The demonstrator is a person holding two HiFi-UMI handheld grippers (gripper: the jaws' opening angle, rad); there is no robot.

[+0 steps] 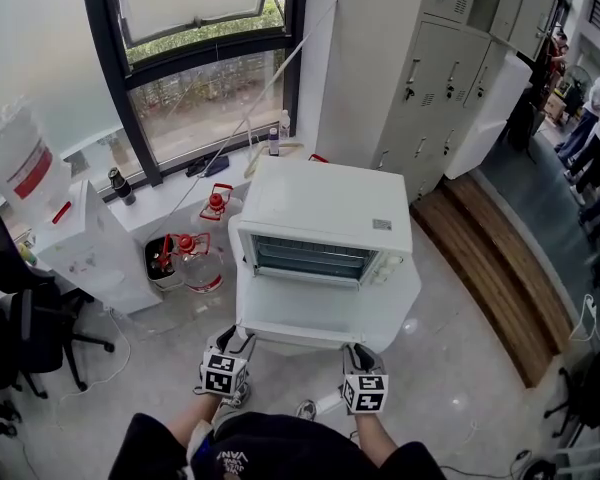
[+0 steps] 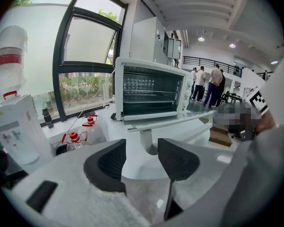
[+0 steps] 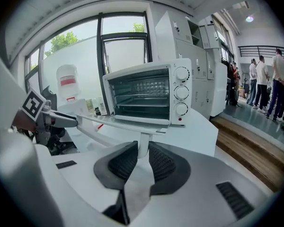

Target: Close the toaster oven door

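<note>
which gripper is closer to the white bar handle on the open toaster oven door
Right. The right gripper is shut on a post of the white bar handle. The left gripper is open, with the handle's other post just ahead of it, untouched.

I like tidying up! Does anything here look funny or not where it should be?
Yes: the toaster oven door is wide open, lying flat toward the person. The right gripper is clamped on its handle; the left gripper is open near it. Nothing looks spilled or broken.
</note>
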